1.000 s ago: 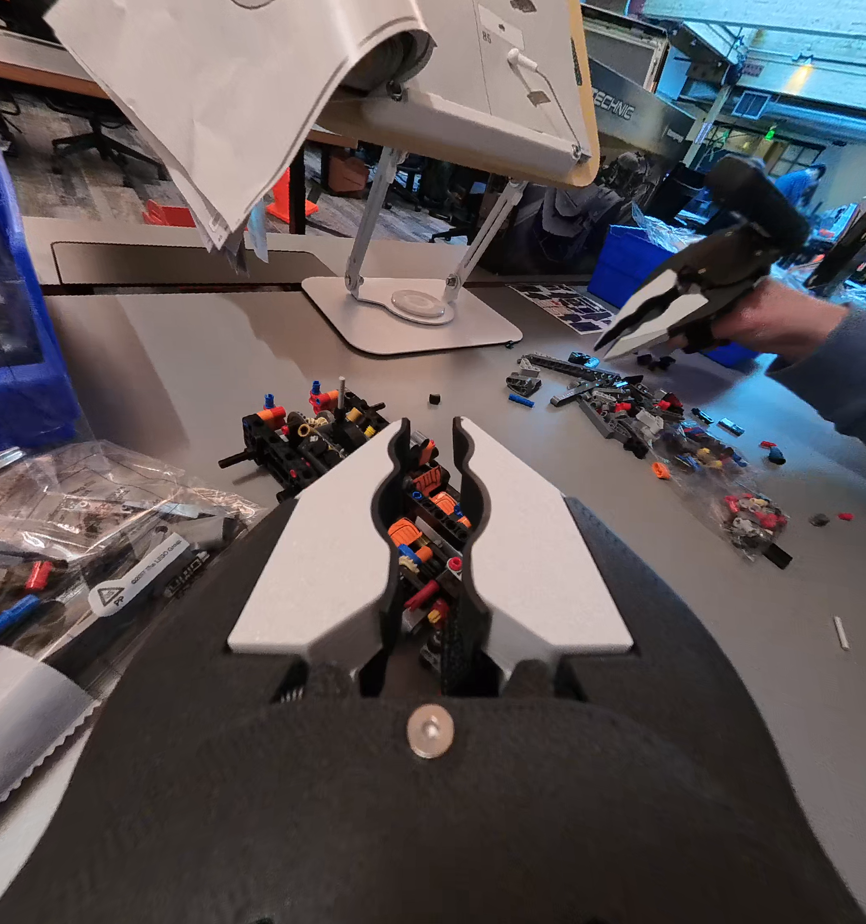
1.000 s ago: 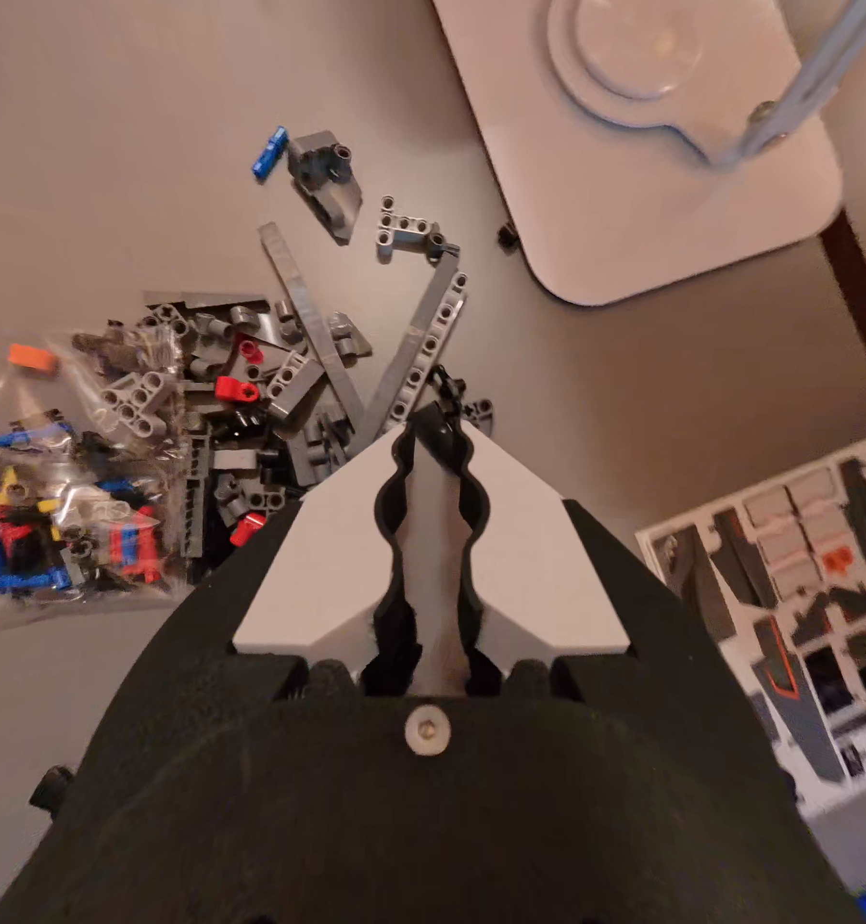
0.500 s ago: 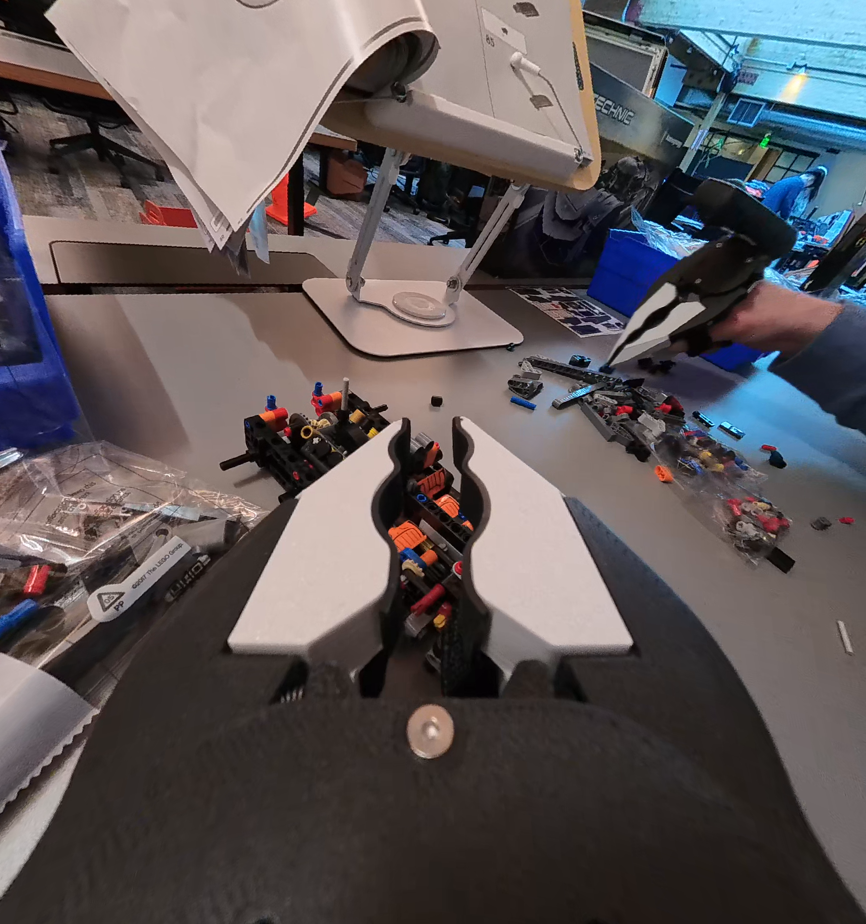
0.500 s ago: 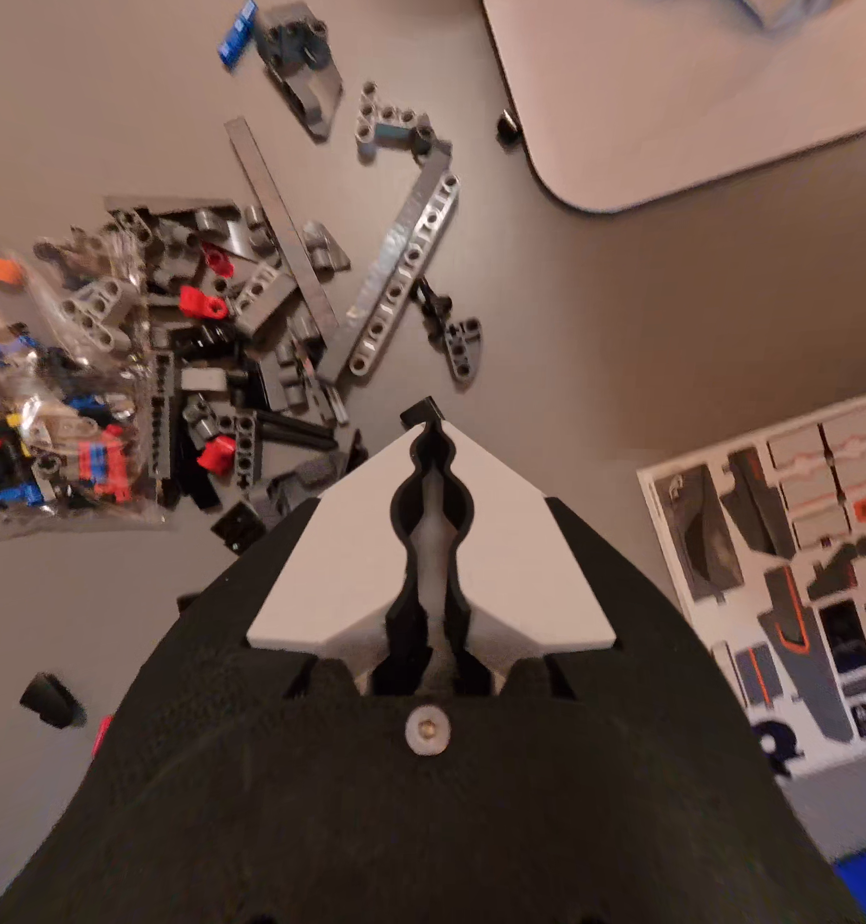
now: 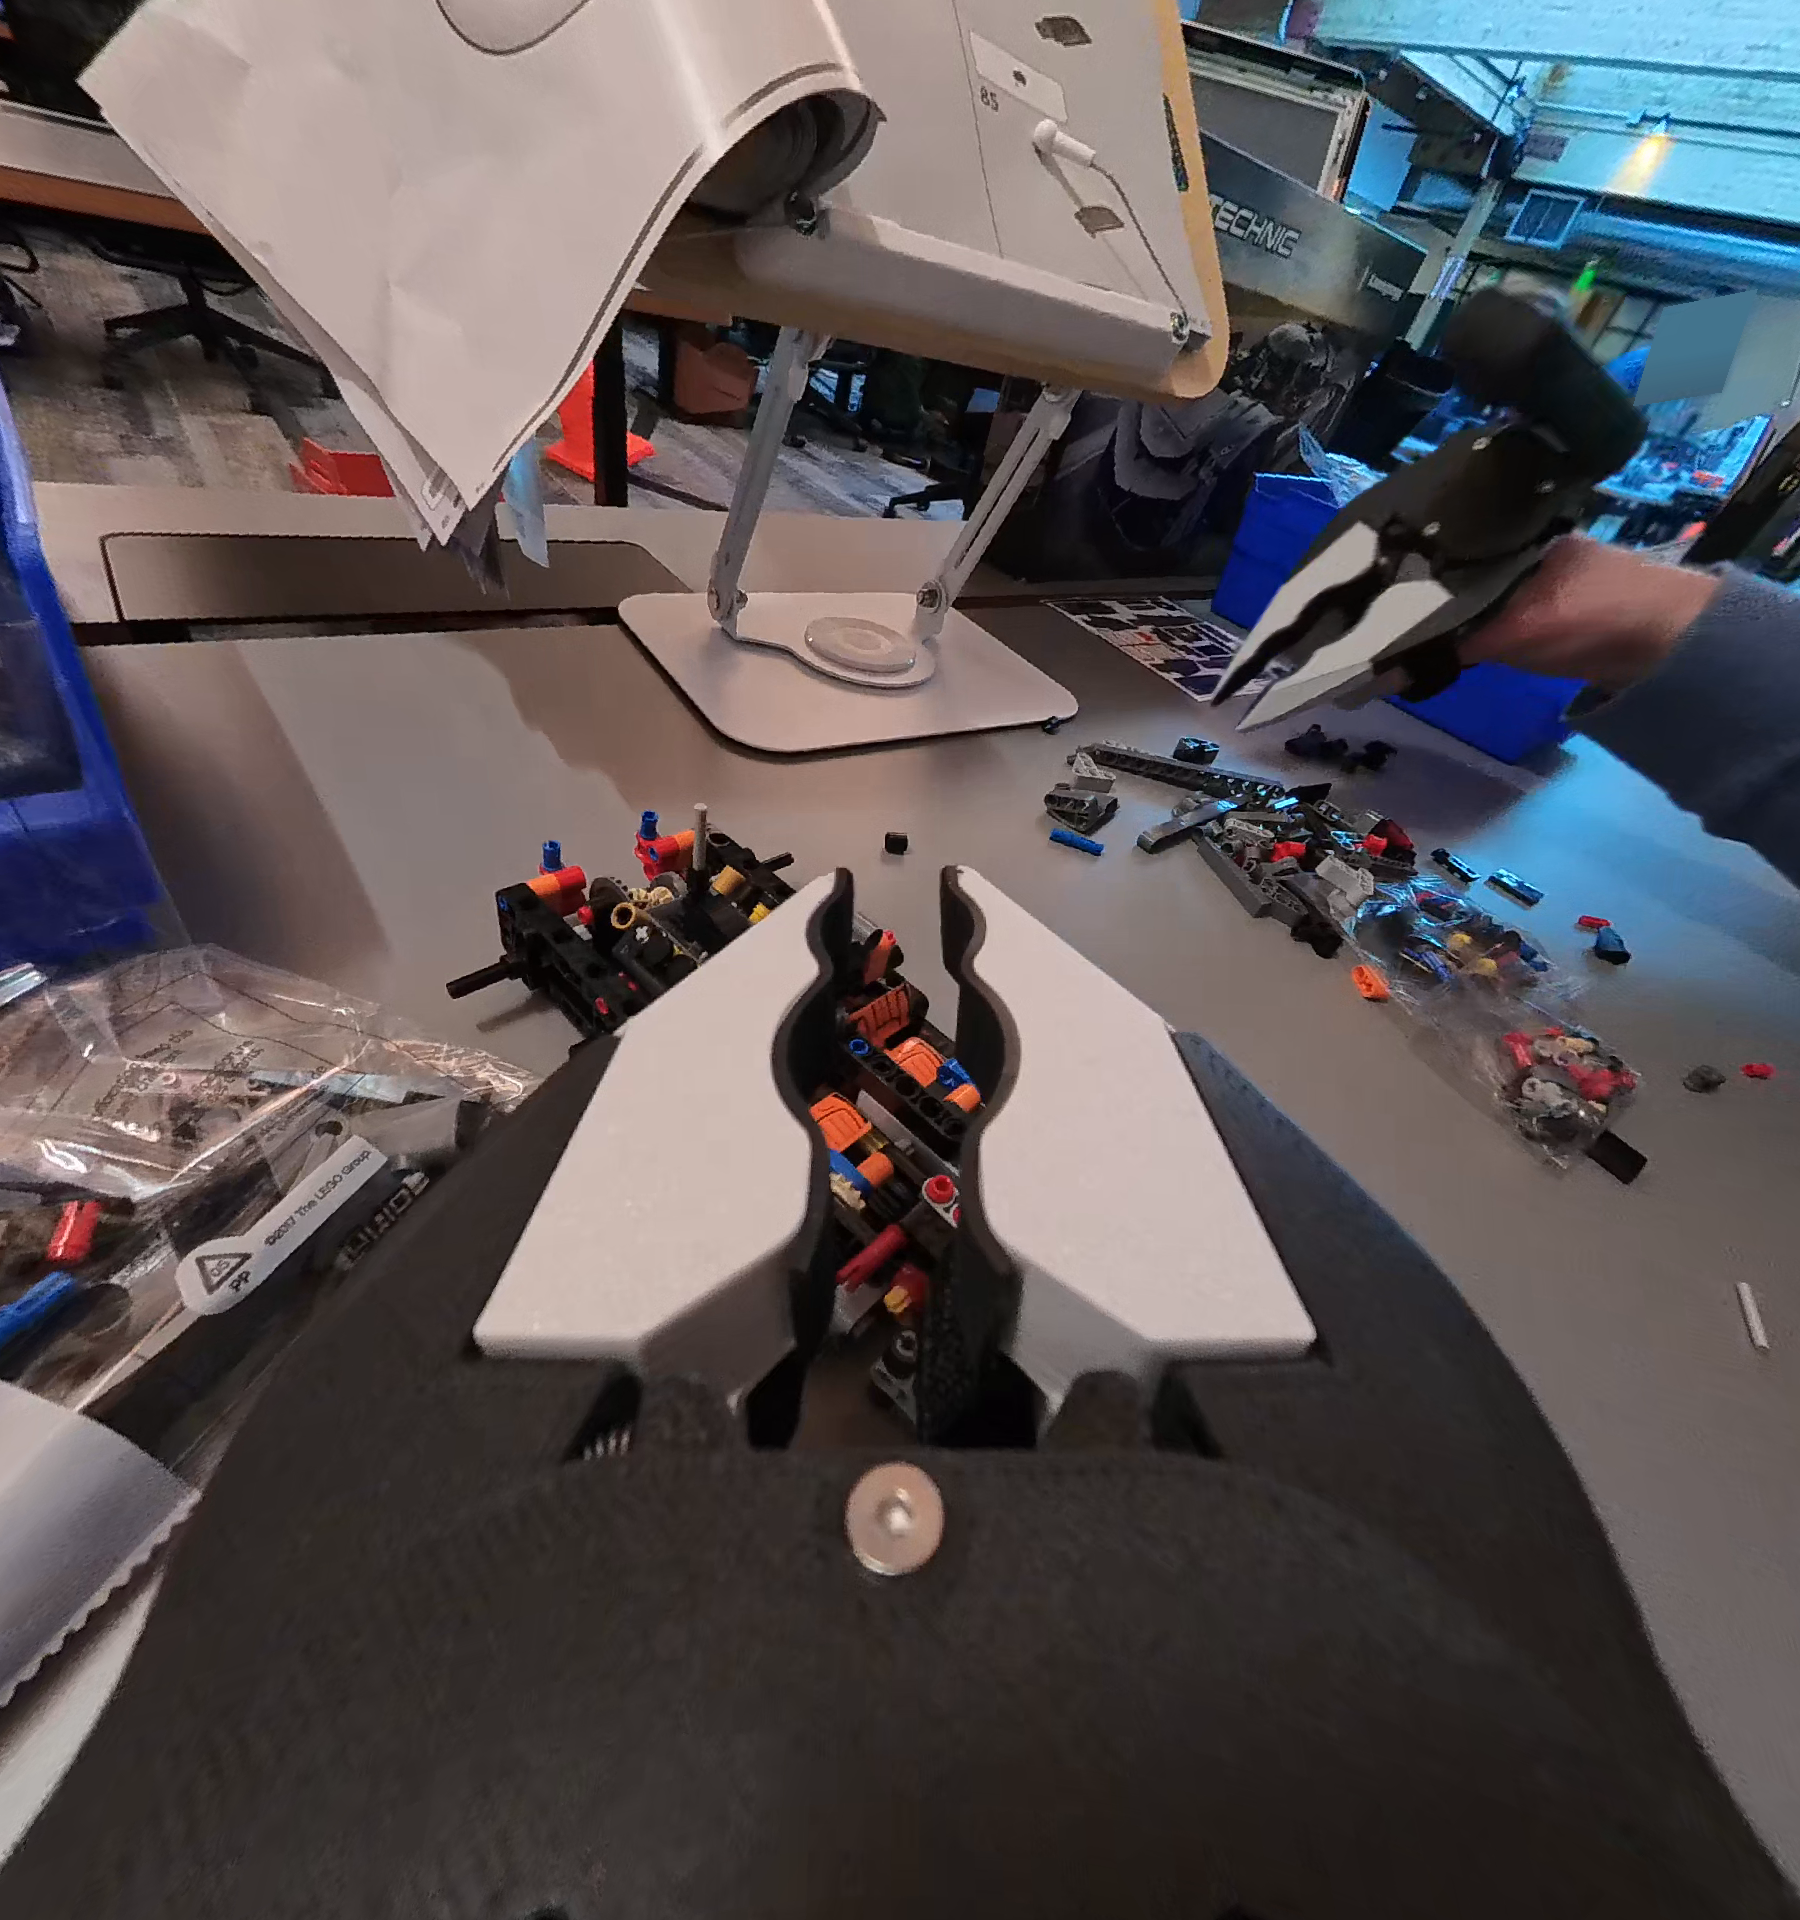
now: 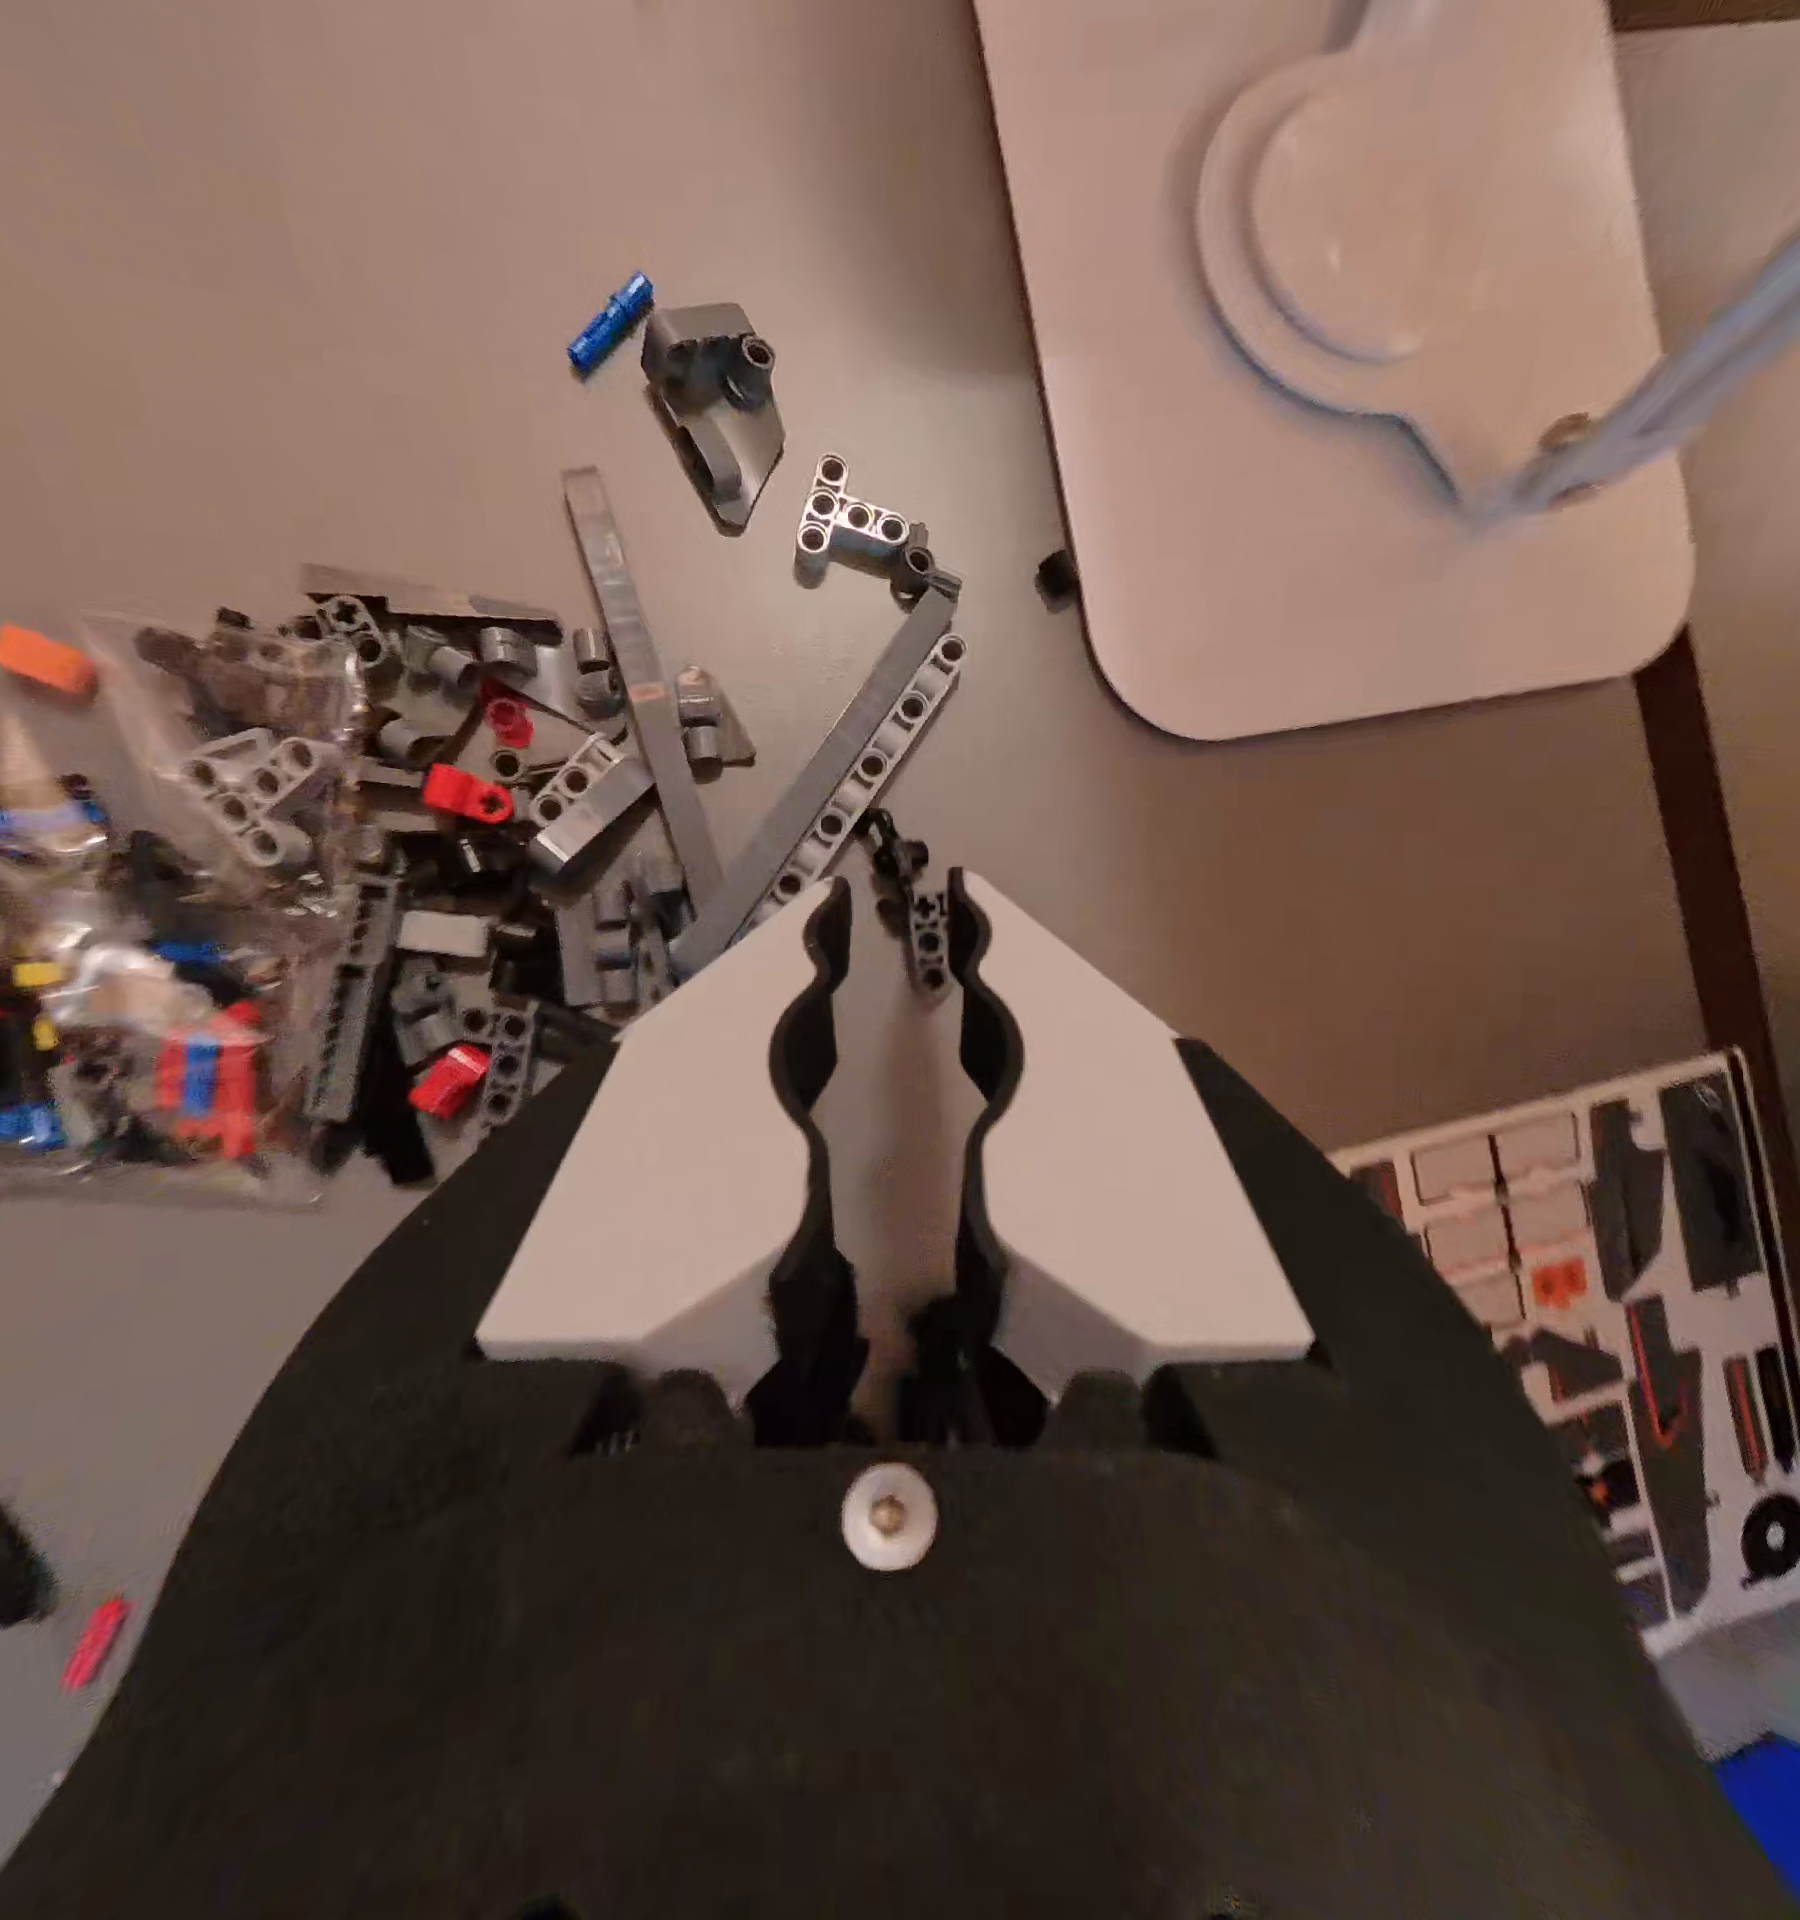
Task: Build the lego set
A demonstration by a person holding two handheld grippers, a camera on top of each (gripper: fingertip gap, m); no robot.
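Observation:
A partly built black lego assembly (image 5: pixel 657 925) with orange, red and yellow parts lies on the grey table. Its near end runs between the fingers of my left gripper (image 5: pixel 894 878), which is closed on it. My right gripper (image 6: pixel 896 883) is open and empty, held above the table at the edge of a pile of loose grey parts (image 6: pixel 563 810). A small dark grey piece (image 6: pixel 927 935) lies below its fingertips, beside a long grey beam (image 6: pixel 854 769). In the left wrist view the right gripper (image 5: pixel 1237 709) hovers over the far end of the pile (image 5: pixel 1280 852).
A white stand base (image 6: pixel 1343 416) holds up an instruction booklet (image 5: pixel 460 208). A clear bag of small coloured parts (image 6: pixel 96 935) adjoins the pile. A sticker sheet (image 6: pixel 1602 1351) lies at the right. Parts bags (image 5: pixel 148 1143) and a blue bin (image 5: pixel 2 727) are at the left. The tips of one gripper are about 35 centimeters away from the tips of the other.
My right gripper dipped toward the table with its jaws nearly shut, then rose and opened wider. My left gripper and the assembly have stayed put.

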